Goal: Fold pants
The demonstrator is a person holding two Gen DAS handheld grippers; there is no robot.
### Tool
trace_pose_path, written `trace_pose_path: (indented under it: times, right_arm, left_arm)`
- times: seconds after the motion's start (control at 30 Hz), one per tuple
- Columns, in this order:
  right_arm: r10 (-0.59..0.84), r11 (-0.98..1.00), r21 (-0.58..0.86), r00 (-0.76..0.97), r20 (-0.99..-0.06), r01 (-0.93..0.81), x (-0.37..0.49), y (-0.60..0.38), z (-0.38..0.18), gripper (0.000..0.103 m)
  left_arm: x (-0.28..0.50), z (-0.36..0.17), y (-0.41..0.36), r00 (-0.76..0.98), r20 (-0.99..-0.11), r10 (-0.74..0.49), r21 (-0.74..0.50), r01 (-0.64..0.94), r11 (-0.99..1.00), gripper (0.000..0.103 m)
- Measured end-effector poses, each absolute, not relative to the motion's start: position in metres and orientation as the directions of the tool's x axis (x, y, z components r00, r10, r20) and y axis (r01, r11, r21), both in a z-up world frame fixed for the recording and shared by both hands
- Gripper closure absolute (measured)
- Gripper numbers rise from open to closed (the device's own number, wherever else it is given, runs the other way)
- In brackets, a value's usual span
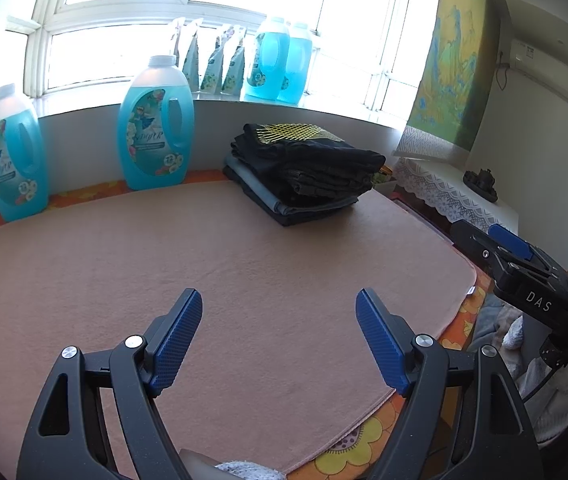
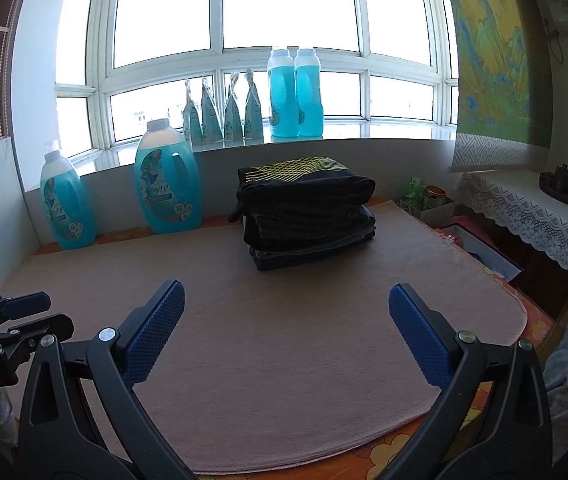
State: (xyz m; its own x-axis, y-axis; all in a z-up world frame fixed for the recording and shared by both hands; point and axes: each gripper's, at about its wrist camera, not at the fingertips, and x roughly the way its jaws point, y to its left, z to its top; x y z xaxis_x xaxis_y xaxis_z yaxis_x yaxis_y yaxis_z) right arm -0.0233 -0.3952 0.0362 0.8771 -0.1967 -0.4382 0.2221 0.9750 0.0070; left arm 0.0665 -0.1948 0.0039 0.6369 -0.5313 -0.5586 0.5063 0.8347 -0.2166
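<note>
Both the left gripper and right gripper hover with fingers wide, empty, above the mat; folded pants sit at its far edge.

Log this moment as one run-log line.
left gripper: open, empty | right gripper: open, empty | folded pants stack: far side of pink mat | no pants in work area
</note>
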Motion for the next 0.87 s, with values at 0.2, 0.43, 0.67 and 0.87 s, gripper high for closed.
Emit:
trace_pose_path:
  times: [0.2, 0.43, 0.67, 0.87]
  right_arm:
    - [-0.192, 0.976, 0.008, 0.877, -0.441, 0.218, -0.0209, -0.3943, 0.0349, 0.000]
    - [-0.188, 0.977, 0.009, 0.877, -0.442, 0.214, -0.0184, -0.3915, 0.0333, 0.000]
    - [-0.188, 0.977, 0.007, 0.876, -0.444, 0.213, -0.0180, -0.3878, 0.0314, 0.000]
    - [-0.190, 0.976, 0.008, 0.874, -0.448, 0.217, -0.0167, -0.3859, 0.0279, 0.000]
  left_arm:
    - [0.0683, 0.0031, -0.1932, 0.642, -0.555, -0.529, -0.214, 0.505, 0.836, 0.024]
    - [0.0658, 0.0041, -0.1924, 0.649, -0.553, -0.523, -0.209, 0.499, 0.841, 0.024]
    - [0.0636, 0.0037, -0.1926, 0.654, -0.548, -0.521, -0.198, 0.504, 0.841, 0.024]
    - [0.0647, 0.0030, -0.1898, 0.666, -0.541, -0.514, -0.202, 0.491, 0.848, 0.024]
